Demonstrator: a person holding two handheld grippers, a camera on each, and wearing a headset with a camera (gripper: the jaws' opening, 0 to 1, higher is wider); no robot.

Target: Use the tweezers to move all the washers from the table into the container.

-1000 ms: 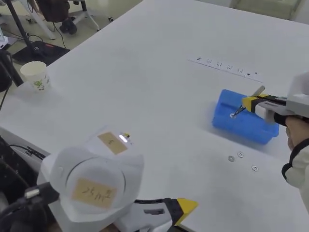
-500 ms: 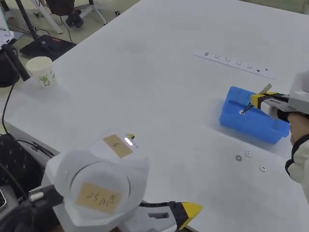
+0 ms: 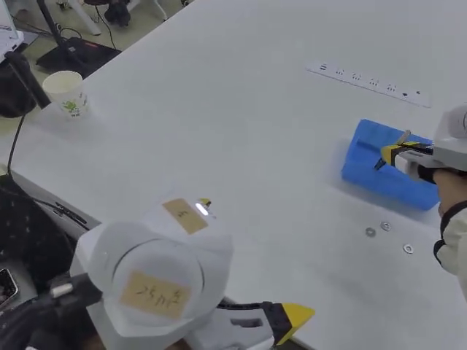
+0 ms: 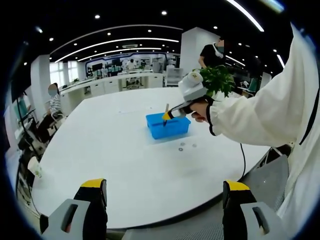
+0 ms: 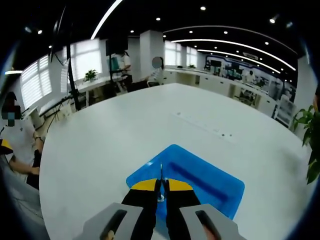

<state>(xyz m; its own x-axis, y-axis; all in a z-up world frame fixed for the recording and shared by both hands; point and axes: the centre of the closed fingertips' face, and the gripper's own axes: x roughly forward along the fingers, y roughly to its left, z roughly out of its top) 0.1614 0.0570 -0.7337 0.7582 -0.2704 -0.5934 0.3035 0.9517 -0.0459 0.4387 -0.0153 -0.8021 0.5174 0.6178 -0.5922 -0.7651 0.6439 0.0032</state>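
A blue container (image 3: 385, 169) stands at the right of the white table (image 3: 241, 131). My right gripper (image 3: 392, 154) hovers over it, shut on thin metal tweezers (image 3: 379, 163) whose tips point down into the container. From the right gripper view the jaws (image 5: 161, 189) pinch the tweezers (image 5: 161, 172) above the blue container (image 5: 200, 181); I see no washer at the tips. Three small washers (image 3: 386, 227) lie on the table just in front of the container. My left gripper (image 4: 162, 200) is open and holds nothing, low at the near table edge (image 3: 295, 318).
A white power strip (image 3: 371, 81) lies beyond the container. A paper cup (image 3: 66, 92) stands at the table's far left edge. Chairs, cables and stands sit on the floor at the left. People sit at the other tables around.
The tweezers carried a washer at their tips over the container; now none shows there. The head camera has shifted, and the right gripper stays above the container.
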